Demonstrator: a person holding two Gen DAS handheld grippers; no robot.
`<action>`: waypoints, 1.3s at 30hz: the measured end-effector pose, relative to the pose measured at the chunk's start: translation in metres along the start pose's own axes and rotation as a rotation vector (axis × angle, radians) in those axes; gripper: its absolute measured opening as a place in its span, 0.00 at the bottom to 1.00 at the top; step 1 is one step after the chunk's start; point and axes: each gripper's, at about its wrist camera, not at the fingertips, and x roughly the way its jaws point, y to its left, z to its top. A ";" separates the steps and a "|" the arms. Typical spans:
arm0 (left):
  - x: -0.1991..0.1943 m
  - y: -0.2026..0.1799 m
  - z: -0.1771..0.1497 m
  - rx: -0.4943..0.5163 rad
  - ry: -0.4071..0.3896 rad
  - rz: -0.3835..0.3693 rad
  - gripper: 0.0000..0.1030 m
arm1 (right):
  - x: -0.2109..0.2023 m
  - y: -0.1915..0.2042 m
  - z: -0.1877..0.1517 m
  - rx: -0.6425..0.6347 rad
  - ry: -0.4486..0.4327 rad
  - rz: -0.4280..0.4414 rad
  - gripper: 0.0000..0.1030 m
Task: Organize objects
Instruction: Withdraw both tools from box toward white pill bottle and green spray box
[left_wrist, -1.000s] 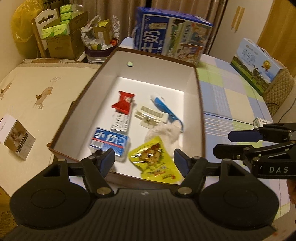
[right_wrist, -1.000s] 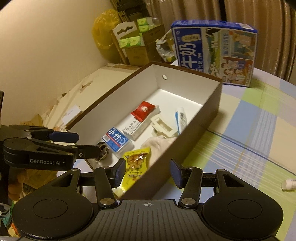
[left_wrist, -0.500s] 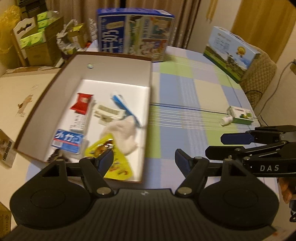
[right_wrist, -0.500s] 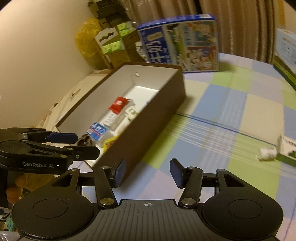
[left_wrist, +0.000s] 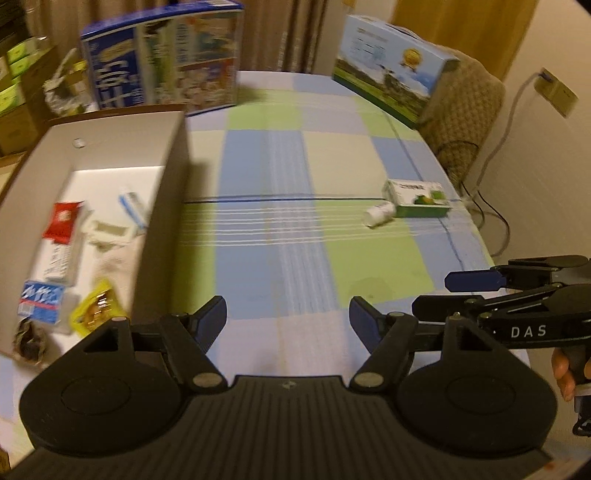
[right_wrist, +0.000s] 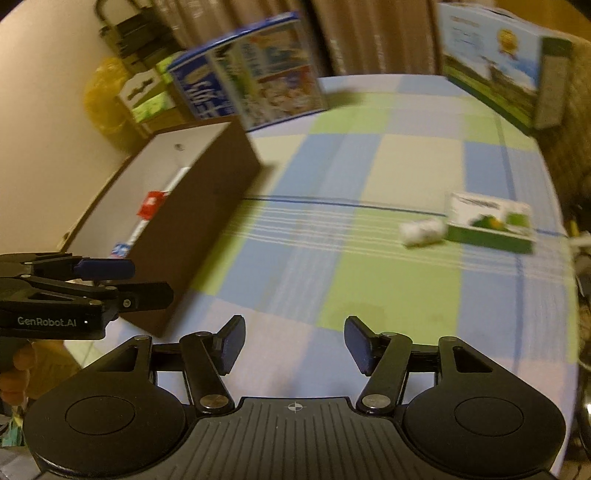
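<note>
A brown box with a white inside (left_wrist: 173, 155) (right_wrist: 207, 206) stands at the table's left. It holds a red packet (left_wrist: 62, 221), a blue-white pack (left_wrist: 40, 301), a yellow snack bag (left_wrist: 94, 312) and other small items. A green-white carton (left_wrist: 417, 197) (right_wrist: 491, 221) lies on the checked cloth at the far right, with a small white bottle (left_wrist: 378, 214) (right_wrist: 423, 230) on its side against it. My left gripper (left_wrist: 288, 321) hangs open over bare cloth beside the box. My right gripper (right_wrist: 293, 343) is open too, well short of the carton.
A tall blue milk carton box (left_wrist: 162, 59) stands behind the brown box. A second printed box (left_wrist: 391, 66) sits at the far right edge by a padded chair back (left_wrist: 465, 110). The table edge curves at the right (right_wrist: 565, 295). A cable hangs there (left_wrist: 495, 177).
Both grippers have swung right, away from the brown box toward the open cloth. The carton and the bottle have come closer to the middle of both views. Both stay open.
</note>
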 end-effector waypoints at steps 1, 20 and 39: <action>0.004 -0.007 0.002 0.011 0.004 -0.006 0.67 | -0.003 -0.008 -0.002 0.015 -0.002 -0.011 0.57; 0.077 -0.075 0.021 0.160 0.011 -0.069 0.67 | -0.027 -0.109 -0.019 0.193 -0.030 -0.158 0.59; 0.182 -0.121 0.063 0.375 0.016 -0.128 0.54 | -0.029 -0.181 -0.015 0.345 -0.060 -0.250 0.59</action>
